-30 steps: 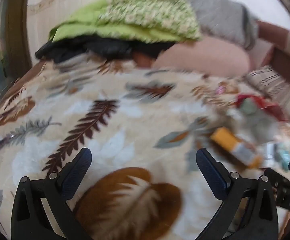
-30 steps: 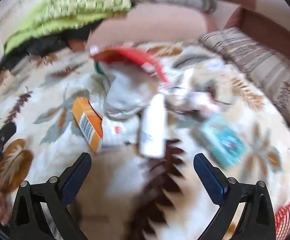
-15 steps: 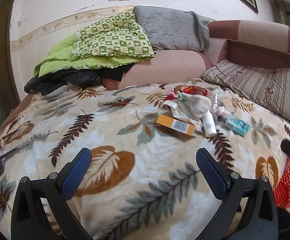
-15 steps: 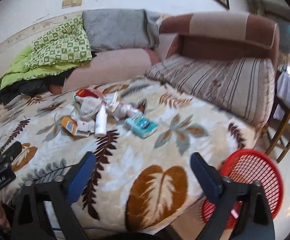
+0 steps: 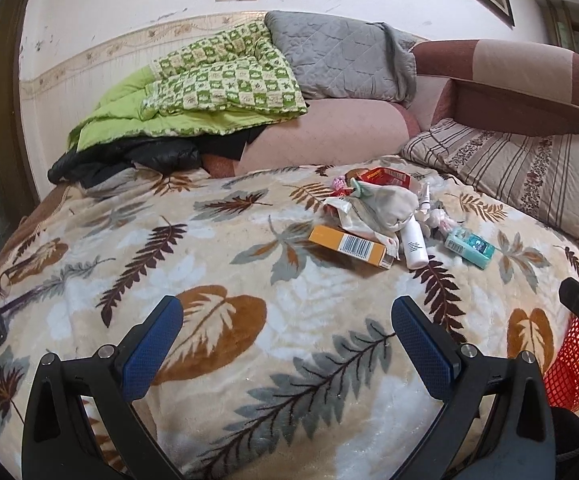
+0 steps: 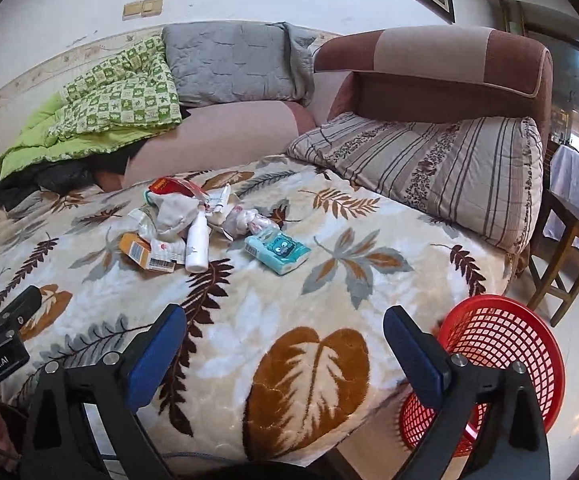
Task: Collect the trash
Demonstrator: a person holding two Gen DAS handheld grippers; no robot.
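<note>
Both grippers are hanging wide open and empty above the near edge of the bed (image 5: 225, 240): the left gripper (image 5: 281, 334), the right gripper (image 6: 285, 338). The trash is lying well beyond them on the blanket: an orange box (image 5: 349, 246), a white bottle (image 6: 197, 246), a teal packet (image 6: 279, 252). A red basket (image 6: 501, 344) is standing on the floor beside the bed.

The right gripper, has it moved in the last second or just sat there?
Yes. The right gripper has pulled back from the trash pile: the white bottle, right in front of it a second ago, now lies far off, and the red basket shows.
</note>
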